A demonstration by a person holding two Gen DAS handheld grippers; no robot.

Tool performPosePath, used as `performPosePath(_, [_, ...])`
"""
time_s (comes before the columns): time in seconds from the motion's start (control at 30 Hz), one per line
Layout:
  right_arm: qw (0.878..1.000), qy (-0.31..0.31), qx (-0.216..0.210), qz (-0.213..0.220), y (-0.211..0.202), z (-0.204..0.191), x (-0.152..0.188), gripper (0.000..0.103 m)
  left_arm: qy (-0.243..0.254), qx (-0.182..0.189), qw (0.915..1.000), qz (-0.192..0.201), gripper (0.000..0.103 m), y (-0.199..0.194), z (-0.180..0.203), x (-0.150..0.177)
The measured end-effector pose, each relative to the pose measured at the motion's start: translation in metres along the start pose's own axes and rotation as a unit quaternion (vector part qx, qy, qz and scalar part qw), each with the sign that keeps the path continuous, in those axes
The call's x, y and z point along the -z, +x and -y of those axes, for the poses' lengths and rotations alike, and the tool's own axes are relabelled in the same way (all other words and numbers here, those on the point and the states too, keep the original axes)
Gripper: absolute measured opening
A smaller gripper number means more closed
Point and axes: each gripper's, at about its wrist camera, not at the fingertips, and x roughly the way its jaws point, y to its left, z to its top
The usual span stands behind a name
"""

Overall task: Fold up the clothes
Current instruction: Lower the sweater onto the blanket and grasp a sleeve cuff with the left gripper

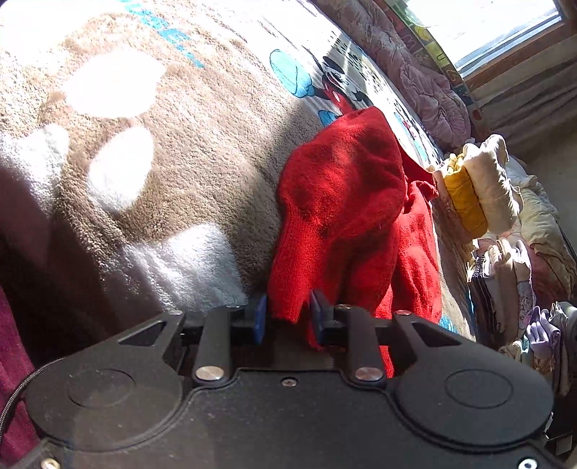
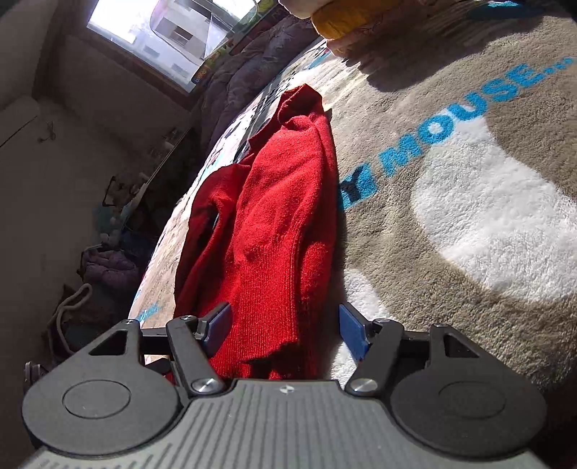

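On the plush brown-and-white blanket [image 2: 468, 252]: red knit sweater [image 2: 281, 216], bunched lengthwise, long axis running straight away from both grippers toward the window [image 2: 151, 32]. Near hem end at the fingers, far end crumpled by the cartoon print.

Left gripper [image 1: 288, 317]: blue pads drawn in on a hanging fold of the hem, cloth squeezed between them; closed on the knit, gap only as wide as the fabric. Right gripper [image 2: 285, 330]: pads spread wide, hem edge lying between them, neither pad pressing on it; nothing held.

Judged: left hand already has its corner, right hand nearest the free part of the hem and needing only to close. Next move probably turns on both grips sitting on the same short edge so that the garment can be drawn along its long axis.

Surface: deep pile, soft, strong sun patches, hard shadows. Folded stack, yellow and cream pieces [image 1: 476, 187], just beyond the sweater's far end. Loose clothing pile [image 1: 523, 288] at the bed edge; quilted purple bedding [image 1: 425, 79] under the window.
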Motion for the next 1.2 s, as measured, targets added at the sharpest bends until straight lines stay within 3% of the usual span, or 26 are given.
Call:
performPosePath(0.17, [1.0,0.004,-0.021,0.001,-0.005,0.006,0.002,0.059,0.068,0.002,0.9947,0.077,0.005,-0.048,0.014,-0.048])
performPosePath(0.33, [1.0,0.005,-0.029,0.005,-0.006,0.009,0.003,0.058,0.065,-0.04,0.9891,0.126,0.006,-0.08,-0.013,-0.114])
performPosePath(0.43, [0.999,0.009,-0.031,0.008,-0.006,0.01,0.002,0.058,0.013,-0.084,0.9876,0.132,0.021,-0.083,-0.04,-0.124])
performPosePath(0.5, [0.999,0.015,-0.033,0.009,-0.006,0.011,0.001,0.058,-0.022,-0.084,0.988,0.128,0.035,-0.08,-0.055,-0.118])
performPosePath(0.53, [0.999,0.018,-0.034,0.011,-0.007,0.012,0.0,0.059,-0.039,-0.081,0.9883,0.124,0.048,-0.078,-0.061,-0.113])
performPosePath(0.7, [0.999,0.019,-0.03,0.011,-0.007,0.011,-0.001,0.06,-0.11,-0.076,0.9857,0.102,0.05,-0.053,-0.084,-0.097])
performPosePath(0.83, [0.999,0.016,-0.026,0.011,-0.006,0.011,-0.001,0.06,-0.179,-0.046,0.9744,0.128,0.05,-0.04,-0.1,-0.097])
performPosePath(0.9, [1.0,0.014,-0.024,0.01,-0.005,0.01,-0.001,0.06,-0.176,-0.042,0.9732,0.142,0.048,-0.033,-0.097,-0.103])
performPosePath(0.93, [1.0,0.011,-0.023,0.009,-0.004,0.008,-0.002,0.06,-0.165,-0.047,0.9747,0.144,0.032,-0.028,-0.093,-0.108])
performPosePath(0.97, [1.0,0.009,-0.021,0.008,-0.003,0.007,-0.002,0.06,-0.152,-0.053,0.9763,0.145,0.003,-0.023,-0.09,-0.114])
performPosePath(1.03, [1.0,0.0,-0.01,0.002,0.003,0.004,-0.005,0.053,-0.13,-0.056,0.9789,0.147,0.003,-0.018,-0.082,-0.129])
performPosePath(1.17, [0.999,0.016,-0.027,-0.022,0.019,0.0,-0.008,0.025,-0.041,-0.051,0.9798,0.189,0.002,-0.035,-0.056,-0.167])
performPosePath(1.2, [0.999,0.017,-0.031,-0.026,0.021,-0.003,-0.008,0.025,-0.017,-0.051,0.978,0.202,0.002,-0.043,-0.05,-0.179])
